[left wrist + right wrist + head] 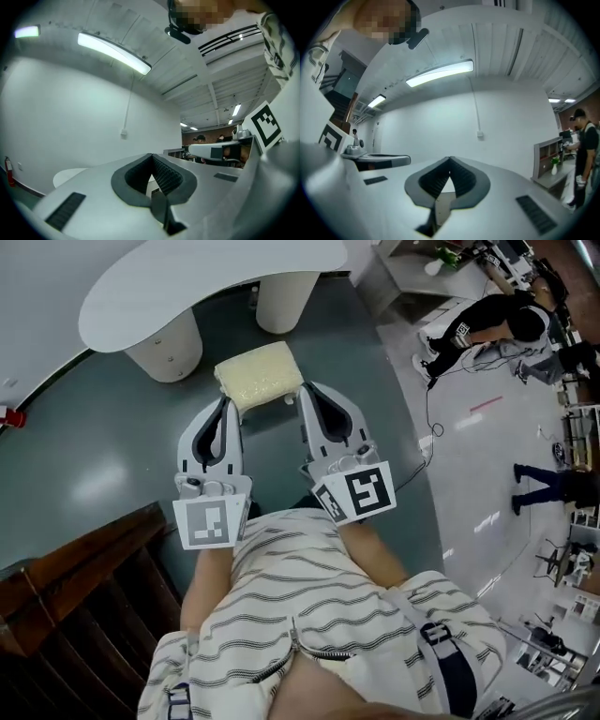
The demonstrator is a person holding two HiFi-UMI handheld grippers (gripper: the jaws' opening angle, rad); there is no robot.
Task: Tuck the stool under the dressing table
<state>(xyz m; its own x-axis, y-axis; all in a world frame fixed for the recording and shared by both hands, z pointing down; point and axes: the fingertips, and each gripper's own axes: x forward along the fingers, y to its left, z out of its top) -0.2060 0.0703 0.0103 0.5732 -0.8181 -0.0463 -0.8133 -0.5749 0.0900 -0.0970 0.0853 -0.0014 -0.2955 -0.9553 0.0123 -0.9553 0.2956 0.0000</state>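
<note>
Large open lab or workshop hall, glossy grey-green floor (103, 474), long fluorescent ceiling tube (115, 54), black cable (428, 409) trailing across it, people (497, 320) beside cluttered equipment benches (502, 257), red fire extinguisher (8, 166)

Your left gripper (151, 157) has its jaws pressed together, with nothing between them. Beyond its left jaw lies the white dressing table top (68, 176). Your right gripper (197, 150) runs alongside on its right.
</note>
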